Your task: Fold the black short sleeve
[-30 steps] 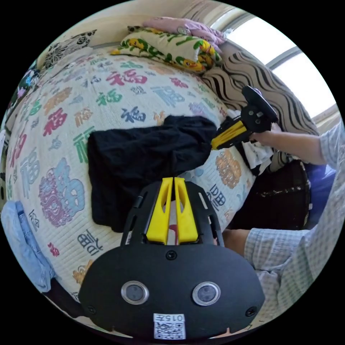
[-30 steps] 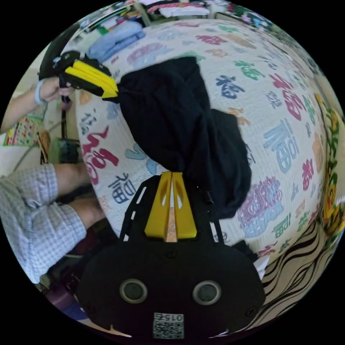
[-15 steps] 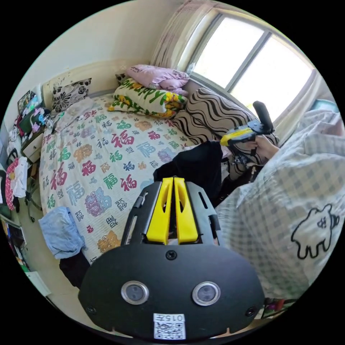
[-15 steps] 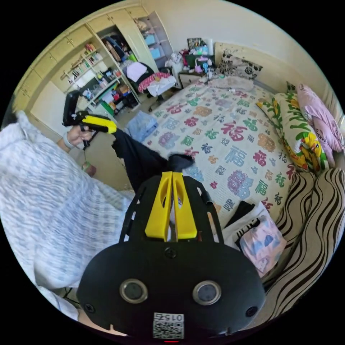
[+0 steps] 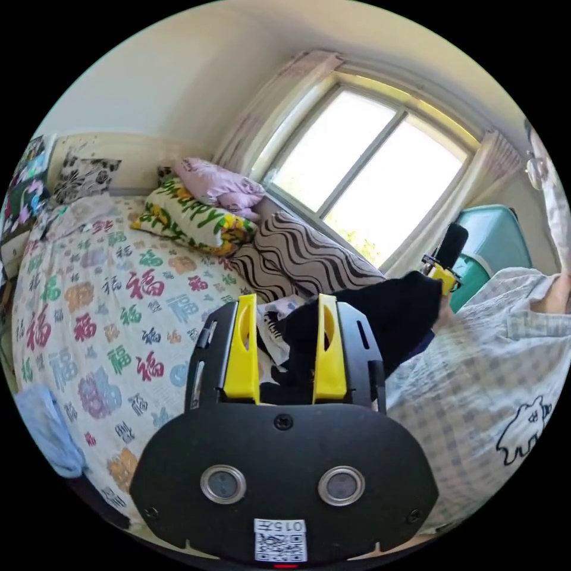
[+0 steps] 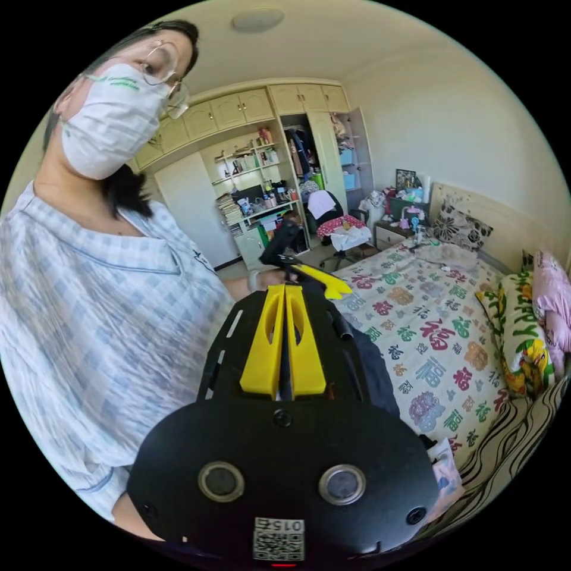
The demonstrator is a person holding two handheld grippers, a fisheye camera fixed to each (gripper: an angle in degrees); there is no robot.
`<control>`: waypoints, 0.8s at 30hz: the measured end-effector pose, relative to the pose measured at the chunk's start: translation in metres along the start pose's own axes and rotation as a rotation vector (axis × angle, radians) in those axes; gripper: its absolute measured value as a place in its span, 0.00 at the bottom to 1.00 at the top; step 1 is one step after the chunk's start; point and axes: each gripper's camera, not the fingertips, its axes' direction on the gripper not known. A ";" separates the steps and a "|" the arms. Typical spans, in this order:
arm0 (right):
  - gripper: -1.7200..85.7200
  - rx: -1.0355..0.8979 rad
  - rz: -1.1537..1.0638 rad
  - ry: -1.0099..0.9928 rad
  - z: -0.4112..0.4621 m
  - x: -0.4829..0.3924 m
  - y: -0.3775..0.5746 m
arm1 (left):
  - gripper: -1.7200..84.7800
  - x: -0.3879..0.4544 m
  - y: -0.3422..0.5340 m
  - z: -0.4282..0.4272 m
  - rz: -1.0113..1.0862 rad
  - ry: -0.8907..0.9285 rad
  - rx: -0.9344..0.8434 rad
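1. On the left of the left gripper view lies the bed (image 5: 89,309), its patterned cover bare; a blue garment (image 5: 44,431) hangs over its near edge, well apart from our work.
2. Our left gripper (image 5: 284,348) has its jaws wide. The shirt (image 5: 380,315) passes between them, but neither jaw presses on it, so we hold nothing on this side.
3. The shirt is off the bed, hanging in the air in front of our body (image 5: 476,380), bunched and not spread.
4. At the right of that view the right gripper (image 5: 443,276) sits at the shirt's far end. In the right gripper view its jaws (image 6: 284,339) are pressed together on a thin dark strip, which we judge to be the shirt's edge.
5. There too the left gripper (image 6: 324,284) shows beyond ours, above the bed's near edge.
6. Risks, as we judge them: with only one pinch, the free end may swing or twist, and we may re-grip the wrong layer or a sleeve instead of the matching corner. A thin bite on the right could slip if we shake the cloth out, dropping it crumpled on the bed or floor.
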 end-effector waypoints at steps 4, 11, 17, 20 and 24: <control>0.01 0.012 -0.025 -0.005 -0.009 -0.025 0.013 | 0.18 0.027 -0.015 0.038 0.176 0.115 -0.303; 0.01 0.000 -0.001 0.100 -0.031 -0.049 0.036 | 0.03 0.071 0.005 0.041 0.292 -0.077 -0.403; 0.01 0.067 0.121 0.171 -0.059 -0.036 0.060 | 0.02 0.083 0.013 -0.043 0.234 -0.247 -0.234; 0.01 0.113 0.152 0.182 -0.070 -0.025 0.064 | 0.02 0.090 0.018 -0.084 0.187 -0.210 -0.158; 0.01 0.152 0.167 0.176 -0.082 -0.008 0.062 | 0.02 0.102 0.031 -0.128 0.153 -0.193 -0.066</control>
